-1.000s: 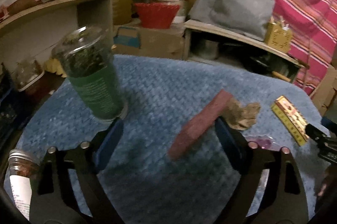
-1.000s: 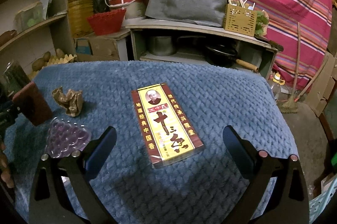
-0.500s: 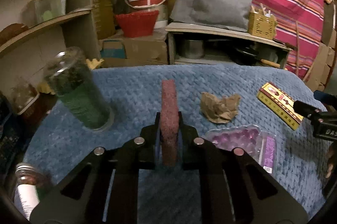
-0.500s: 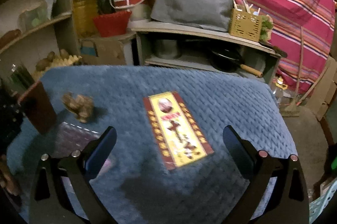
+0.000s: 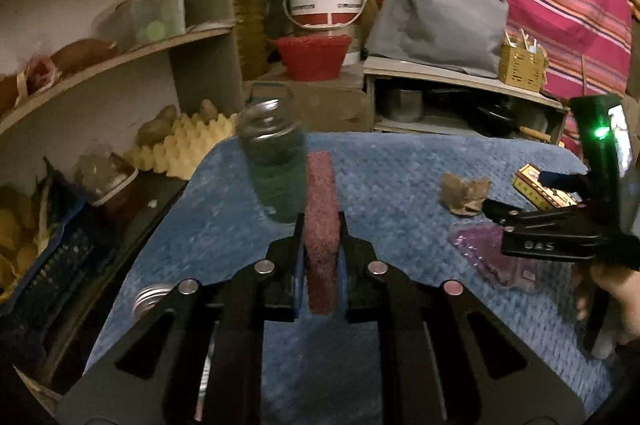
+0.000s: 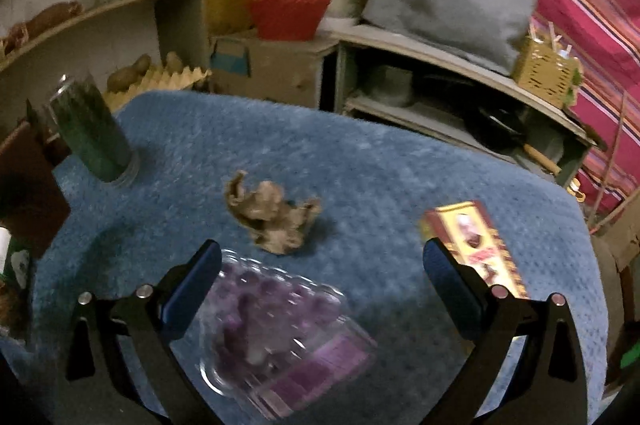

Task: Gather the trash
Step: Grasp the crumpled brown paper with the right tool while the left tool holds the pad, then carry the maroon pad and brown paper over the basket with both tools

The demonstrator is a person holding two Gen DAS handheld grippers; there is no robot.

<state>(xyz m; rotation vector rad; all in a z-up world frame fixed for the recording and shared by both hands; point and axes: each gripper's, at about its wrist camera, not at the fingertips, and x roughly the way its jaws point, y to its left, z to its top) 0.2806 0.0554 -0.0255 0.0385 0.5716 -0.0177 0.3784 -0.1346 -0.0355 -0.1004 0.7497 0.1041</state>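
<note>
Since a second ago, the left gripper (image 5: pixel 321 261) has squeezed shut on the dark red scrubbing pad (image 5: pixel 320 225) and lifted it just in front of the tall green jar (image 5: pixel 276 169). Right of that jar lie crumpled brown paper (image 6: pixel 272 217) and a clear purple plastic tray (image 6: pixel 276 337). Over the tray, the right gripper (image 6: pixel 320 289) is wide open, marked "DAS".

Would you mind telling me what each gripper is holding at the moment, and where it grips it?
The left gripper clamps the red pad by its flat sides at the near end. The right gripper is open and holds nothing.
</note>
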